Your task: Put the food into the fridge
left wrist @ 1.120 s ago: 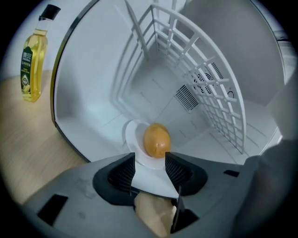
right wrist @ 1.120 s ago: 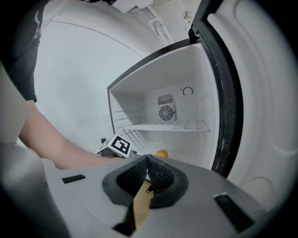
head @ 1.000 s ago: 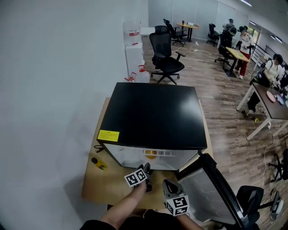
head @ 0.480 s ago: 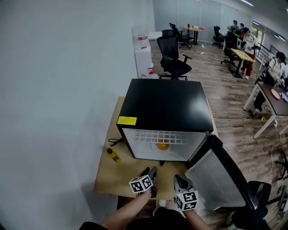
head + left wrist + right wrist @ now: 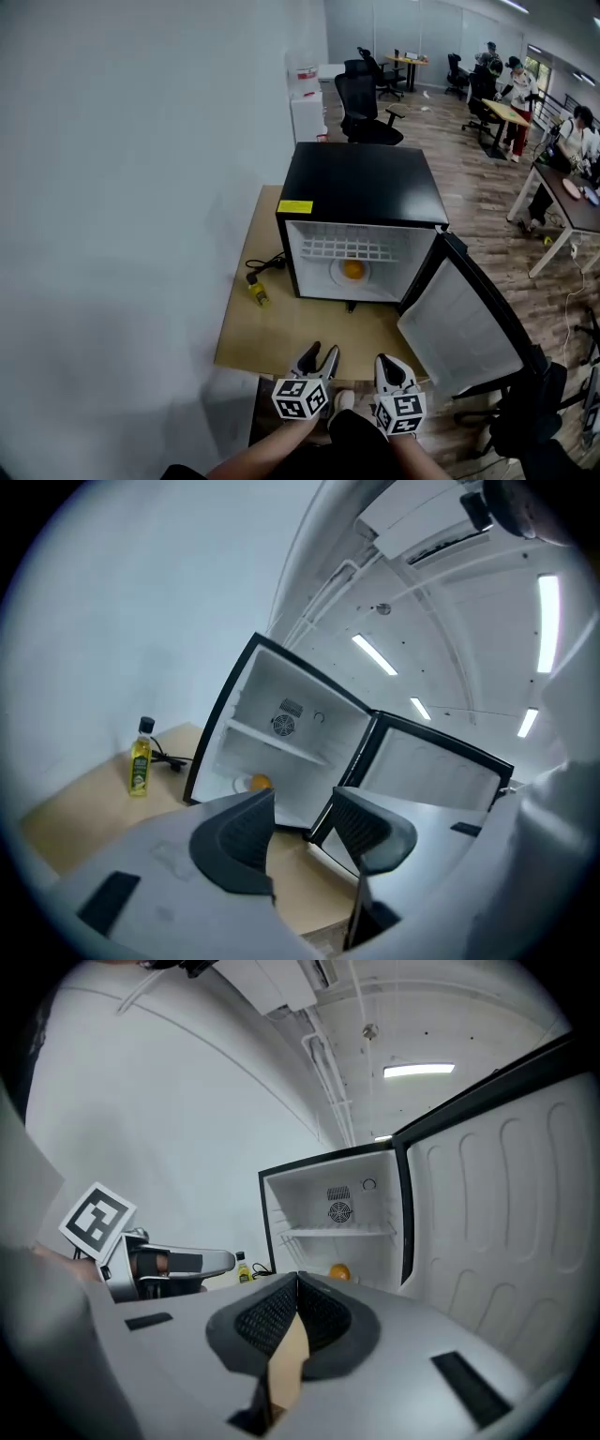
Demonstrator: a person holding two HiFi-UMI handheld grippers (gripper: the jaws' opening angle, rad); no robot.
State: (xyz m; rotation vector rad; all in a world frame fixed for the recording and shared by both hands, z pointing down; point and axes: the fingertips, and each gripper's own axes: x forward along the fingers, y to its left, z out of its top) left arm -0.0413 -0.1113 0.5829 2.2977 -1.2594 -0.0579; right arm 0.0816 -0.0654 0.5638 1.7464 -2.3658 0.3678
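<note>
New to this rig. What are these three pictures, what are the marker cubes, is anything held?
No robot: a person holds a two-jaw gripper in each hand; the marker cubes are parts of them. The head view looks down from the person's head: left gripper at its left, right gripper beside it. The two gripper views come from cameras riding on each gripper, looking along its jaws. On the wooden table stands a small black fridge, its door open; inside, an orange lies on a plate. A yellow bottle stands left of the fridge, near a cable. Nothing is held: the left jaws stand apart, the right jaws are together, both empty.
</note>
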